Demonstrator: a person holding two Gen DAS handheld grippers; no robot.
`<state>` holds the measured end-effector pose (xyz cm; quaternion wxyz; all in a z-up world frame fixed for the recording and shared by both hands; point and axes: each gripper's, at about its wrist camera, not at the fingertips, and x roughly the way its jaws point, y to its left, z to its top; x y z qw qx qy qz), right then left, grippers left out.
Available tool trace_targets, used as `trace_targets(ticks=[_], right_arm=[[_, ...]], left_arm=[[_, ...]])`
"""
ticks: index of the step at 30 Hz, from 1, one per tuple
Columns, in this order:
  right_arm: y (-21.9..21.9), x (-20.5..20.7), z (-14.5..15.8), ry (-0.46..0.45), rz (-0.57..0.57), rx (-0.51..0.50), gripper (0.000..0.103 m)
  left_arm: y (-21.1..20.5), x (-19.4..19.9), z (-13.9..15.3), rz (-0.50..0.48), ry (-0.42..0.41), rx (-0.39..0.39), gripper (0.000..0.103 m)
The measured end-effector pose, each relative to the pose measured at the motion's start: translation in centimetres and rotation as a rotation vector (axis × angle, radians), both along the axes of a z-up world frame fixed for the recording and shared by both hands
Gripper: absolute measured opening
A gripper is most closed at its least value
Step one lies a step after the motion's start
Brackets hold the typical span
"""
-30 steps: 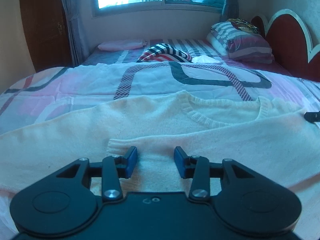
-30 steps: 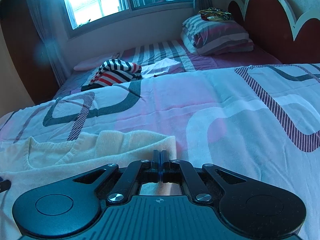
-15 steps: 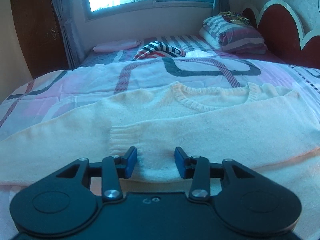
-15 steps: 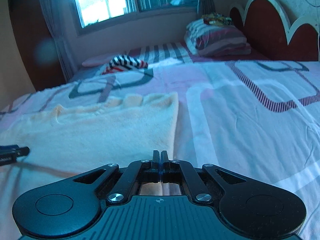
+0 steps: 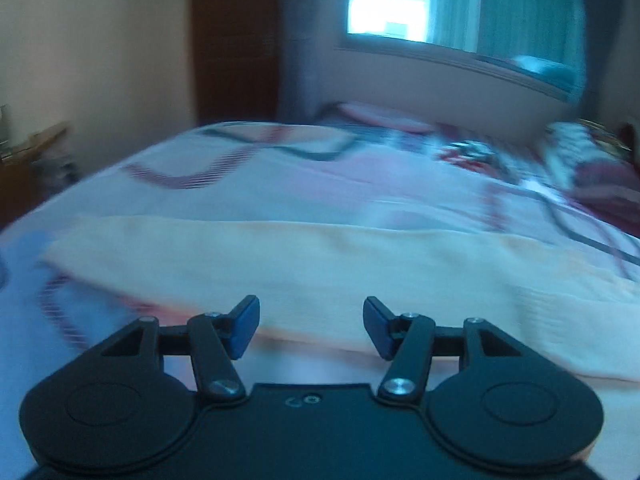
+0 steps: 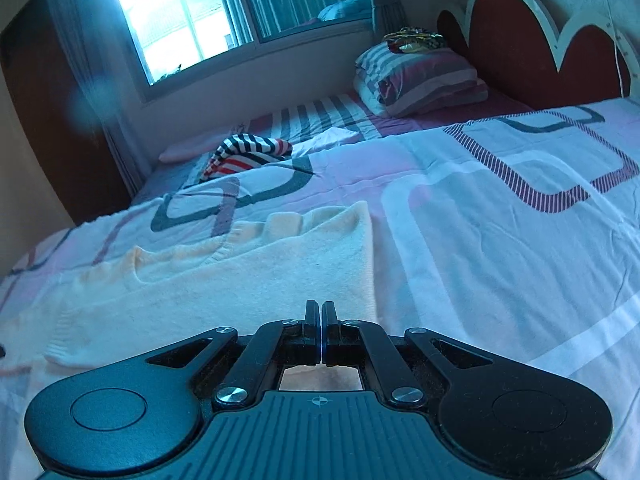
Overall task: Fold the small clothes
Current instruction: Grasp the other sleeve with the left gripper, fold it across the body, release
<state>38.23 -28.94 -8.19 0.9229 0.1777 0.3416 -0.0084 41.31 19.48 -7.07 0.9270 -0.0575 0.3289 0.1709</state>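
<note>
Cream knit sweater (image 6: 224, 280): lies flat on the pink-and-white patterned bedspread (image 6: 500, 240), ribbed neckline toward the window (image 6: 176, 12); one sleeve laid across the body.
Left gripper (image 5: 311, 320): blue-padded jaws apart and opening, nothing between them, held above the sweater's near edge; view motion-blurred.
Right gripper (image 6: 321, 320): jaws pressed together, holding nothing, over the sweater's near right corner.
Striped garment (image 6: 244, 154): bunched, far side of the bed.
Folded striped bedding (image 6: 420, 80): stacked beside the red scalloped headboard (image 6: 520, 40).
</note>
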Motion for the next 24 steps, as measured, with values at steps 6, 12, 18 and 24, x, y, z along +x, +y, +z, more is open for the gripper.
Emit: trace_targets(ticks=[6, 12, 18, 24], right_arm=[[2.1, 0.9, 0.0, 0.006, -0.004, 0.023, 0.019], [3.3, 1.1, 1.2, -0.029, -0.018, 0.007, 0.036], [3.2, 0.8, 1.6, -0.026, -0.046, 0.002, 0.036], [3.0, 0.4, 1.7, -0.024, -0.049, -0.001, 0.036]], left_arm=[[11.4, -2.0, 0.1, 0.272, -0.011, -0.141, 0.051], [17.2, -3.1, -1.2, 0.363, -0.124, -0.39, 0.048], [18.7, -2.8, -2.1, 0.384, -0.195, -0.485, 0.034], [18.4, -2.7, -1.9, 0.369, -0.214, -0.458, 0.001]])
